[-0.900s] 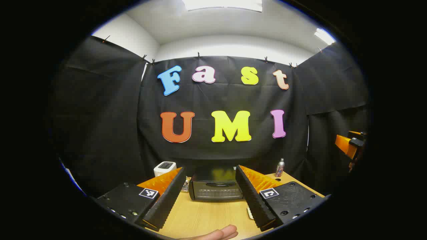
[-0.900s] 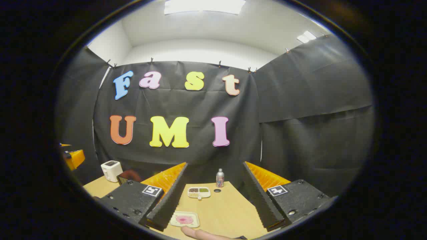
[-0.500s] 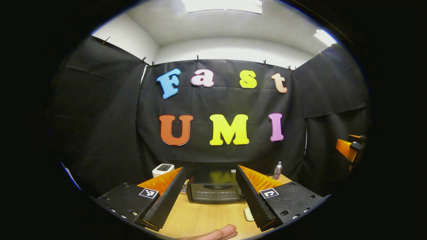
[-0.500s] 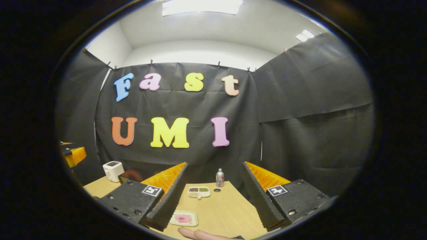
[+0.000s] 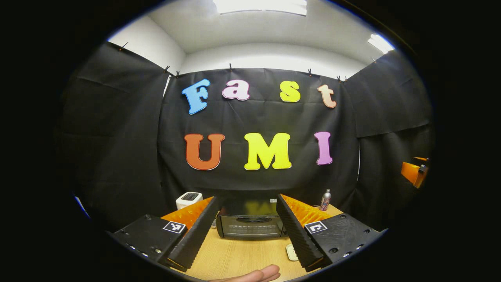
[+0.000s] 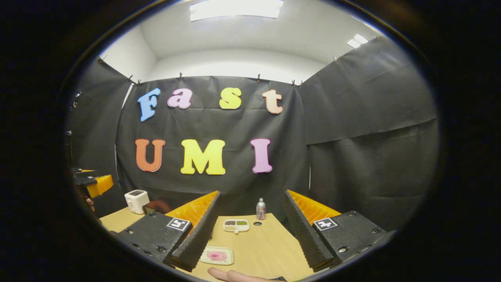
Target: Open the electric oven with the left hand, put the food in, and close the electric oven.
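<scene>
Oven dead ahead of left gripper

Wooden table is seen under both grippers. At 12 o'clock from the left gripper, jaws apart and empty, the shut oven is framed, its long axis crosswise. The right gripper, likewise spread, is aimed elsewhere; the food tray lies at its 7 o'clock.

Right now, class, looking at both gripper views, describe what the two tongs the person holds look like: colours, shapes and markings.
The left tongs and right tongs look alike. Each has two long, wedge-shaped black fingers with ribbed inner pads and bright orange backs. Each finger sits on a flat black block with screws, marked by a small square black-and-white tag. No cables or sleeves can be seen.
</scene>
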